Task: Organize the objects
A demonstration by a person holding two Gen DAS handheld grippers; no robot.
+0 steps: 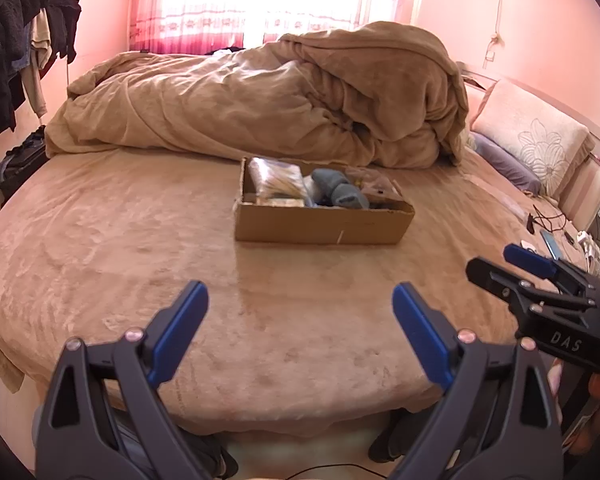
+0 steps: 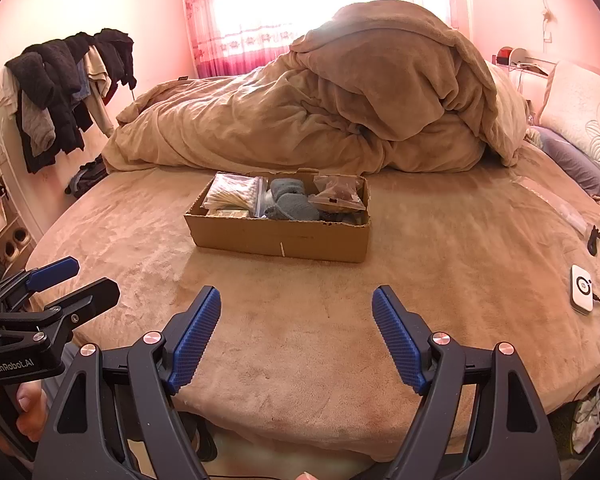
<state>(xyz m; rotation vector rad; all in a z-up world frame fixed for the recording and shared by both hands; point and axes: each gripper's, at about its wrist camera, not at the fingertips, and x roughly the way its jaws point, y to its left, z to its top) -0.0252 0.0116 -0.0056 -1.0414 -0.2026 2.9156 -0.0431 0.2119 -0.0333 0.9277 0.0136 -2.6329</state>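
While both claws hang short of the box: nothing is gripped, and the work looks either not begun or between items.
Landmark: box (image 2: pixel 278 222), open-topped cardboard, on the bed (image 2: pixel 300 340) in front of the heaped duvet (image 2: pixel 340 120).
Left claw (image 1: pixel 300 320): jaws spread wide, nothing between them, over the bed's near edge, well short of the box and aimed at it.
Right claw (image 2: pixel 296 328): jaws equally wide, nothing held, level with the left one and also well short of the box.
Reason for the posture: judged a ready stance; wide jaws suit a reach for soft, bulky items.
Box, left end: cotton-swab bag (image 2: pixel 234 194), clear plastic, lying on a flat packet that is too hidden to identify.
Box, middle: socks (image 2: pixel 290 200), grey-blue, bundled and lying loose.
Box, right end: brown bag (image 2: pixel 336 192), clear plastic with brownish contents; what they are cannot be told.
Reason for the placement: the items sit side by side across the box, which suggests it is the collecting place.
Right of the box: white device (image 2: pixel 582 288) with a cable, lying flat near the bed's edge; whether it belongs to the task cannot be told.
Left of the box: clothes (image 2: pixel 68 92) hung by the wall, well apart.
Risk: the plush bed is soft, so the box may shift if pushed.
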